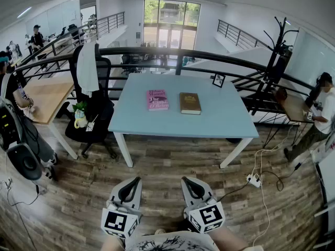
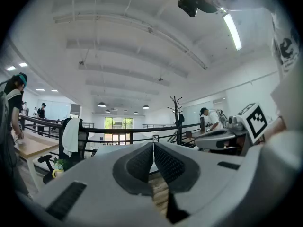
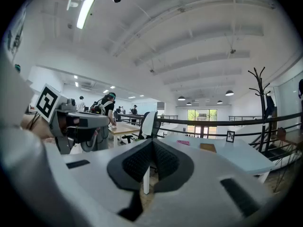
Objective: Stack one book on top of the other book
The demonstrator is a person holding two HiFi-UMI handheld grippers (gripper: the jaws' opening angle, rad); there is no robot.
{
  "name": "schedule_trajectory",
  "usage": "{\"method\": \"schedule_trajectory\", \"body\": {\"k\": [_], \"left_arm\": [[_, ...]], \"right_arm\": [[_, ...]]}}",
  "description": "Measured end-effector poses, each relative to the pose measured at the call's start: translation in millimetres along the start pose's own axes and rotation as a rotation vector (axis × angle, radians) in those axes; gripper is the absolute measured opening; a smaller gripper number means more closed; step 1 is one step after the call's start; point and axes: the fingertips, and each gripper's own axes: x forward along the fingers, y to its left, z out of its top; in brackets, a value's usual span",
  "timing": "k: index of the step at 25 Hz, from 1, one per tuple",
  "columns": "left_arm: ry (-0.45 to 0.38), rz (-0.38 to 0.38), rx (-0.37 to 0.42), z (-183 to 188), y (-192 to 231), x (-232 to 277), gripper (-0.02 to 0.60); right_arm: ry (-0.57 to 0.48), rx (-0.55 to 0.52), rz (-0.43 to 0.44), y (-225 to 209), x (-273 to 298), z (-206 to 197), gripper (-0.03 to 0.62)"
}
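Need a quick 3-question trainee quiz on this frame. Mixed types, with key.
1. In the head view, which lies further left on the table: the pink book or the brown book?
2. True or false: the books are already stacked.
3. The left tool and right tool are: A open; B shut and empty; C shut on a book.

Key: 1 pink book; 2 false, they lie side by side, apart; 3 B.

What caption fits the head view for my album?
Left gripper and right gripper, shut and empty, face a table with a pink book beside a brown book.
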Motion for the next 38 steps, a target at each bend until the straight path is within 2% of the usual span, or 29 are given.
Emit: {"method": "schedule_trajectory", "body": {"k": [12, 22, 30, 38], "left_arm": [[0.007, -0.004, -0.011, -2, 15, 5, 0.012], [0.043, 0.002, -0.053, -20, 32, 31, 0.012], [0.059, 0.052, -0.056, -29, 57, 111, 0.012], [0.067, 0.132, -0.05, -15, 89, 247, 0.012]], "right_arm": [[0.008, 0.037, -0.013, 0, 18, -1, -0.008], [0.078, 0.087, -0.031, -21, 50, -22, -0.008], [0.082, 0.083, 0.011, -83, 117, -33, -0.006], [0.083, 0.09, 0.072, -200, 221, -19, -0.006]]}}
